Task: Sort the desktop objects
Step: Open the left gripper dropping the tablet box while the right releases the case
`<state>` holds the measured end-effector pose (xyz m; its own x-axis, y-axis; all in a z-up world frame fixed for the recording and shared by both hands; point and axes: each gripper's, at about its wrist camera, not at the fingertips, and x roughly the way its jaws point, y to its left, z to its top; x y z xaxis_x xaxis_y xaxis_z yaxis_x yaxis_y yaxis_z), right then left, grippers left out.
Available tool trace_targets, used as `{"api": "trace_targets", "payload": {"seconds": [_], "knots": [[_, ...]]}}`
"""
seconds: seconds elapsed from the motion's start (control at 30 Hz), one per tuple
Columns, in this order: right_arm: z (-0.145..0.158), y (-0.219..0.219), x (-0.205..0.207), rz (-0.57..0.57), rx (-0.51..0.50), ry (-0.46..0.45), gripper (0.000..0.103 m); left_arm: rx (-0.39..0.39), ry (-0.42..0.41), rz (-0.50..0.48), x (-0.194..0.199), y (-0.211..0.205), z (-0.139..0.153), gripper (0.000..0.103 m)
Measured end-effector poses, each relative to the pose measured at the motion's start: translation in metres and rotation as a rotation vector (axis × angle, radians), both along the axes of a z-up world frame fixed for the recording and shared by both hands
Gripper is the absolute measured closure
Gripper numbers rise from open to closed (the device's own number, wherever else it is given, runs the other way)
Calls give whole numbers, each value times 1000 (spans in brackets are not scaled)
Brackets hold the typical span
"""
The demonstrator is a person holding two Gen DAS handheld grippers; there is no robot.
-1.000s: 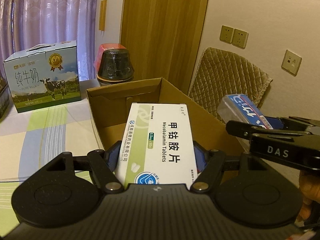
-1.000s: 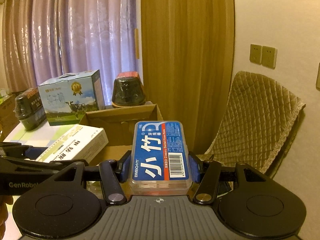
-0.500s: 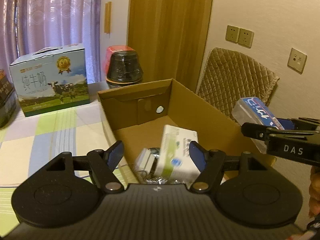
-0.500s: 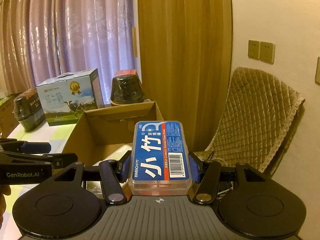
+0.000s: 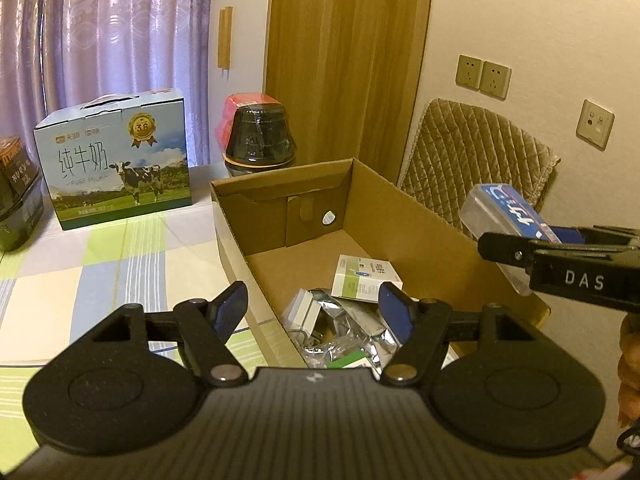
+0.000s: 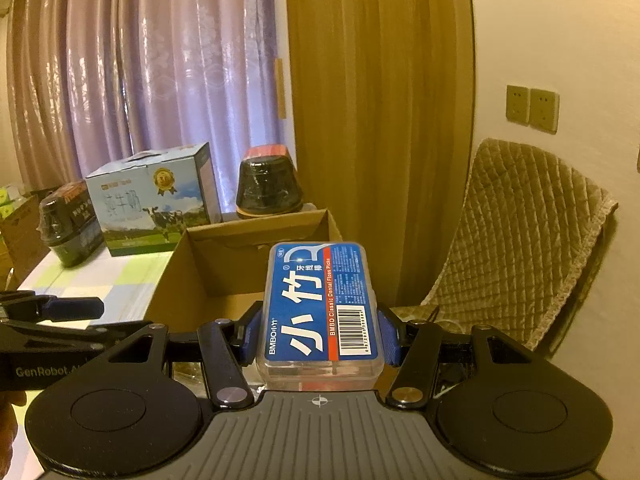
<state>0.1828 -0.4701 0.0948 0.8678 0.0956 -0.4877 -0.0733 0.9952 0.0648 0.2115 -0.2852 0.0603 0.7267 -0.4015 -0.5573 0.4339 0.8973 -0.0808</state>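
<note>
Currently left claw (image 5: 314, 306) is spread wide with nothing between its blue pads, hanging over the near end of the open cardboard box (image 5: 420, 220), straddling the box's left wall. Right claw (image 6: 320, 336) is clamped on one clear floss pick case (image 6: 320, 308) with a blue label, pads pressing both long sides; the case sits above the box's right rim in the left wrist view and has air all around it. Box sits on the checked surface (image 5: 100, 264) with its right wall at the surface edge, near the quilted chair back (image 5: 476, 156). Far half of the box floor is bare cardboard, so there is open room there; near half holds one white-green tablet box (image 5: 366, 276) lying flat, some crumpled foil blister packs (image 5: 348, 328), and another small white box (image 5: 304, 310) just left of the foil, partly hidden, exact item count in the pile unclear. Surface strip left of the box is free out to one milk carton (image 5: 116, 164) at the back. Two dark wrapped tubs: one (image 5: 260, 140) behind the box's far wall, one (image 5: 18, 200) at the left edge. Two wall sockets side by side (image 5: 484, 76) plus one separate plate (image 5: 595, 124).
</note>
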Motion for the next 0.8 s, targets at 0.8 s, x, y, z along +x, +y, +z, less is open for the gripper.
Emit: {"api": "trace_targets", "payload": {"seconds": [0.8], "knots": [[3, -17, -1, -42, 148, 6, 30, -35, 30, 51, -13, 22, -6, 13]]}}
